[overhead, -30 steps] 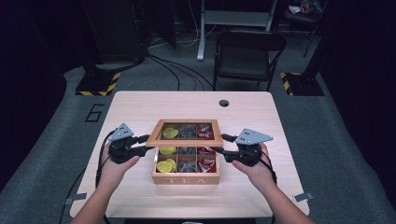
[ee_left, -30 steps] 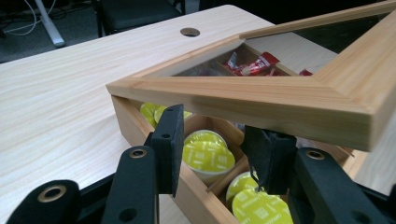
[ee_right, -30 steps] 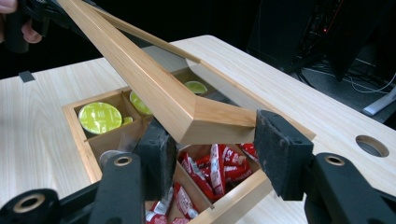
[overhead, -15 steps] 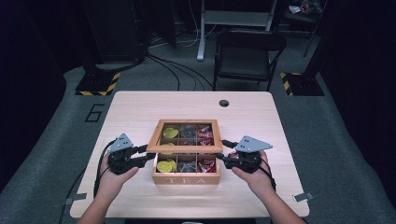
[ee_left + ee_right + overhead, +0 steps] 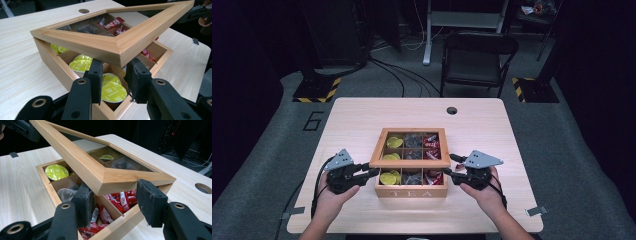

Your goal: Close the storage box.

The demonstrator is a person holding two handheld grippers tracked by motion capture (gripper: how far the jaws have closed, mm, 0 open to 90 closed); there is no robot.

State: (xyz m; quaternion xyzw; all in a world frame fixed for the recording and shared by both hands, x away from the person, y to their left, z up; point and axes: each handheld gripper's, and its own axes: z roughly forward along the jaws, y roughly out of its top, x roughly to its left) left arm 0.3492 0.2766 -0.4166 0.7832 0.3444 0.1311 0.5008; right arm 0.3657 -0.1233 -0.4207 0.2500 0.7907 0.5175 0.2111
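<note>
A wooden tea box (image 5: 412, 192) marked TEA stands mid-table, its glass-paned lid (image 5: 411, 164) tilted up at the front. Inside lie yellow-green capsules (image 5: 112, 91), dark packets and red sachets (image 5: 120, 200). My left gripper (image 5: 371, 170) is at the lid's front left corner. In the left gripper view that corner (image 5: 117, 53) sits between the pads (image 5: 96, 72); the jaws have just been closing on it. My right gripper (image 5: 450, 166) is at the front right corner. In the right gripper view its pads (image 5: 150, 202) flank the corner (image 5: 112, 182), shut on it.
The light wooden table (image 5: 362, 120) has a round cable hole (image 5: 452, 110) behind the box. A black folding chair (image 5: 477, 55) stands beyond the far edge. Cables and hazard-striped stand bases (image 5: 317, 90) lie on the grey floor.
Both grippers have come nearer the person's side of the table. The lid's front edge has come with them. The left jaws have narrowed onto the lid's corner.
</note>
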